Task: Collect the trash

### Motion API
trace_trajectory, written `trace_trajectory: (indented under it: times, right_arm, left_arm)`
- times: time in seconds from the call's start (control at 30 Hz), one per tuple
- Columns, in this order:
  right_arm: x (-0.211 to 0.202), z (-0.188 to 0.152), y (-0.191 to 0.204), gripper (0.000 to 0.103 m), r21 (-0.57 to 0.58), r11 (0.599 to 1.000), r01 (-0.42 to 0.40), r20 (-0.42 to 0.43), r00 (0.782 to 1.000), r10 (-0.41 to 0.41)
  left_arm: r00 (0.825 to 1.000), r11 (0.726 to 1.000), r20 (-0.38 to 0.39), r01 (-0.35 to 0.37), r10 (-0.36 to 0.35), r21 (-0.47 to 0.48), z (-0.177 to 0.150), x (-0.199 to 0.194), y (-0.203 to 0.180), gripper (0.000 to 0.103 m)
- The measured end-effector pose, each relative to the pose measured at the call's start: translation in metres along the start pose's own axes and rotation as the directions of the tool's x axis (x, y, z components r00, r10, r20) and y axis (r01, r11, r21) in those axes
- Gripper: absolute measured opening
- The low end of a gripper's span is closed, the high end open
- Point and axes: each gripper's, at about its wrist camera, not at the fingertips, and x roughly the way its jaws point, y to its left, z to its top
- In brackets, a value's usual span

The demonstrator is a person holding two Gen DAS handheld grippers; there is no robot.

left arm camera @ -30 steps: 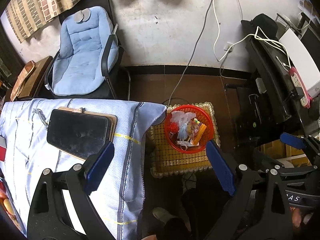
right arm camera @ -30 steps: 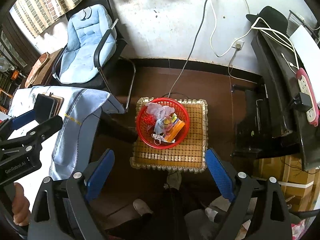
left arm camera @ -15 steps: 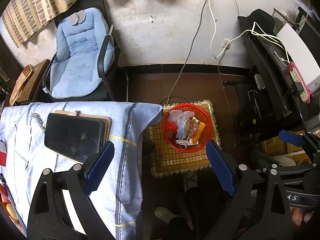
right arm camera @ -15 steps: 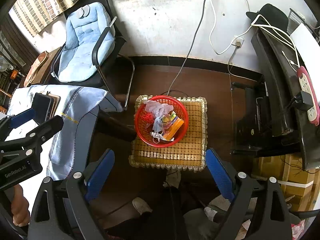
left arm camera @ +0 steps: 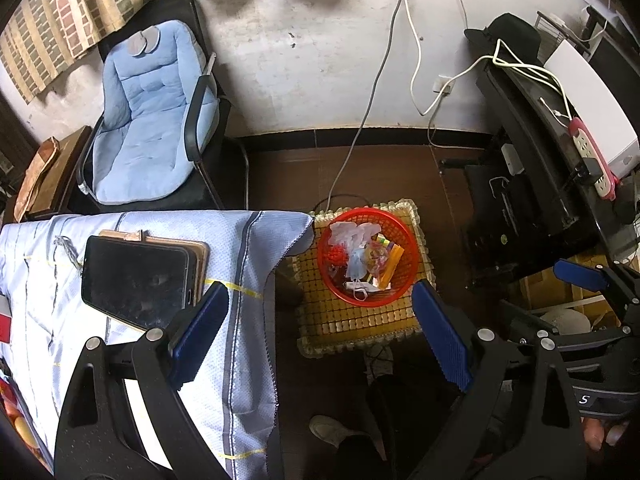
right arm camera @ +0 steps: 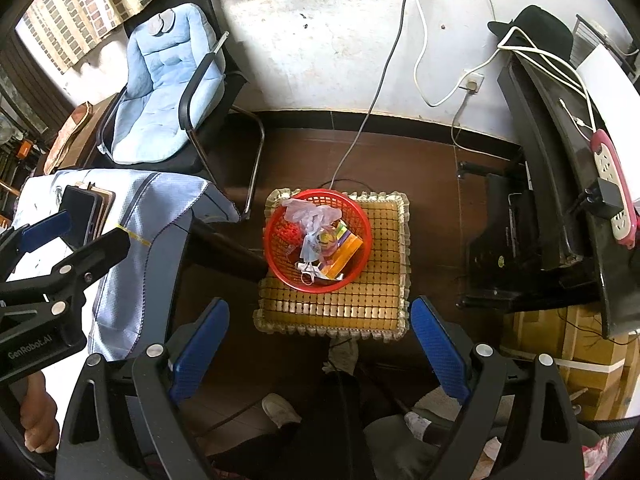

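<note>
both tongs, left gripper [left arm camera: 316, 336] and right gripper [right arm camera: 318, 344], jaws apart and empty, held high; red basket [right arm camera: 276, 258] on a woven cushion [right arm camera: 360, 304] well ahead of them already holds the trash [right arm camera: 320, 242]; collection judged largely done, no loose litter discernible

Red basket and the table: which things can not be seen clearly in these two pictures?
- Red basket bottom: both views, covered by the piled trash.
- Tablet: right wrist view, partly behind the left tongs.
- Items at the table's left edge: left wrist view, cut off.
</note>
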Motion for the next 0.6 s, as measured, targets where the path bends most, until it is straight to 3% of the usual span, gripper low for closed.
trace_trajectory:
  times: [0.6]
  right_arm:
    - [0.0038,0.0036,-0.0035,0.091,0.004,1.0,0.006,-0.011,1.0,-0.006]
  left_arm:
    - [1.0,1.0,-0.016,0.002,-0.001,0.028,0.0055,0.0076,-0.0087,0.089]
